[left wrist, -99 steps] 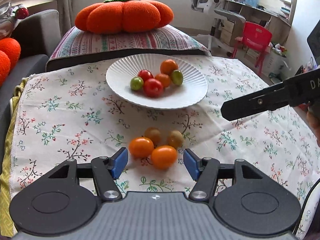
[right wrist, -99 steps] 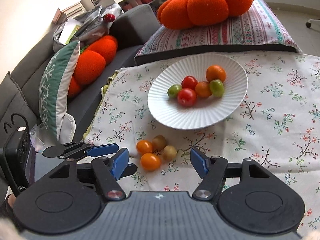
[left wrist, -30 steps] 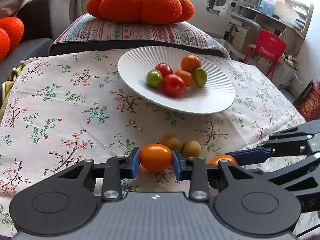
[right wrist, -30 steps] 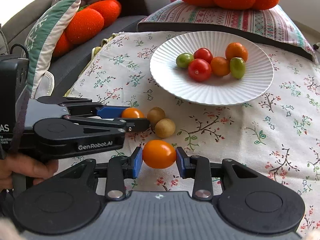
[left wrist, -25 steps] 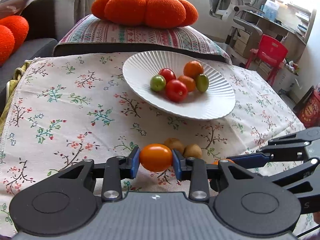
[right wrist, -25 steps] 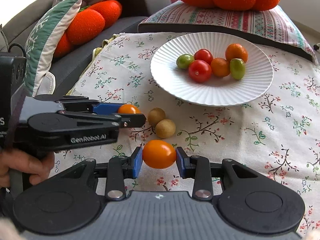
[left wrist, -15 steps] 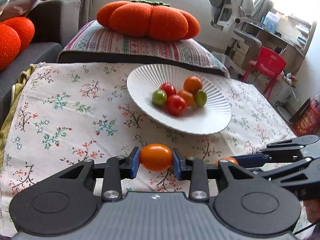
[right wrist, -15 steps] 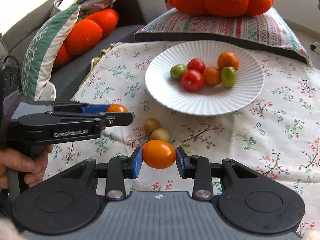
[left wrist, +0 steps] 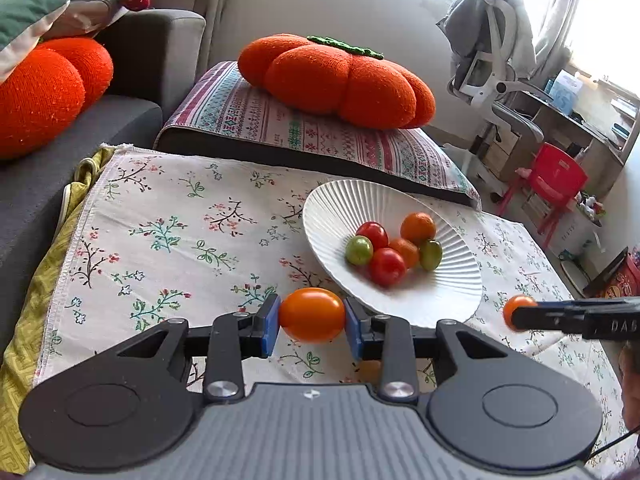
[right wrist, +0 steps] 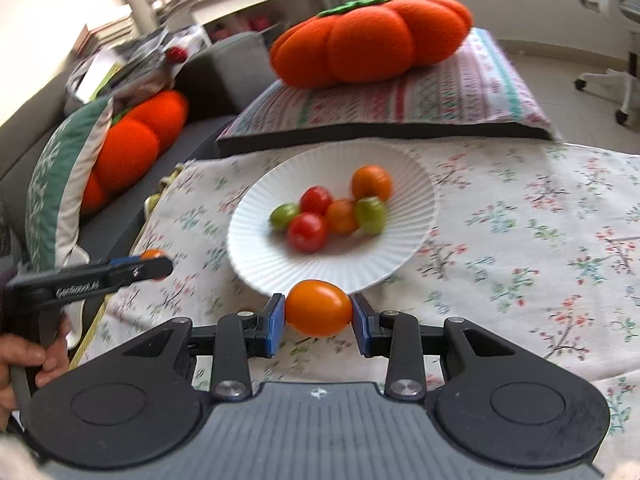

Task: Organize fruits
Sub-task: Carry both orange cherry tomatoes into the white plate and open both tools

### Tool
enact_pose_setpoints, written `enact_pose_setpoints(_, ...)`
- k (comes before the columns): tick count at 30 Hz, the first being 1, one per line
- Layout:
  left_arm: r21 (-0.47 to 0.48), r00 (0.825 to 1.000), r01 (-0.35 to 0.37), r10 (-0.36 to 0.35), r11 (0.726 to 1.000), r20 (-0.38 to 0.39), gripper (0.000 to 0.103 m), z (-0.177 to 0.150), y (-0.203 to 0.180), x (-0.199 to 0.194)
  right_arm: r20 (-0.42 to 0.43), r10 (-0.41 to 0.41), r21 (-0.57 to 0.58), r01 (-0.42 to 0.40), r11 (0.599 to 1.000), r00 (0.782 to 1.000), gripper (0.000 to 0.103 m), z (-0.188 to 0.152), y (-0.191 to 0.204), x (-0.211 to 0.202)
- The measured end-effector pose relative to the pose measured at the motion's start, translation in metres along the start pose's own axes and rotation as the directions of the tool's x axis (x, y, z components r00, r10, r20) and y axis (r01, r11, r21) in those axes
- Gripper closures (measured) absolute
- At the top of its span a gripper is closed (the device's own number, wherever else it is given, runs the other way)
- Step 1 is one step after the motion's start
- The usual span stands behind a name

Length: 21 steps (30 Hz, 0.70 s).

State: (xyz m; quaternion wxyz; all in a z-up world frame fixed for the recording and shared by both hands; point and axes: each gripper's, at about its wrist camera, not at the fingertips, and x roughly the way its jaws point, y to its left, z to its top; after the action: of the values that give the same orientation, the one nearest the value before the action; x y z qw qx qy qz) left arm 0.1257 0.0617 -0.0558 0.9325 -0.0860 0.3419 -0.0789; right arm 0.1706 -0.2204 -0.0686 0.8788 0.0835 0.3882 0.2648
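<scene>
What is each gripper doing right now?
Left gripper: shut on an orange tomato.
Right gripper: shut on another orange tomato.

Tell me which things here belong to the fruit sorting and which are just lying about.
Job:
- orange tomato in left tongs
- orange tomato in right tongs
- white plate of tomatoes

Lying about:
- pumpkin cushion
- striped pillow
- red chair
</scene>
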Motion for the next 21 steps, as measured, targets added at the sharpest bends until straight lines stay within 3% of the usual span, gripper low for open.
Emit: enact_pose_setpoints(21, 0.198, 0.999, 0.047, -0.048, 0.979, 0.001, 0.086, 0.004, -0.059, 0.039, 0.052, -0.079, 0.058, 0.076, 0.995, 0.995, 0.071, 0.012, -0.016, 0.020)
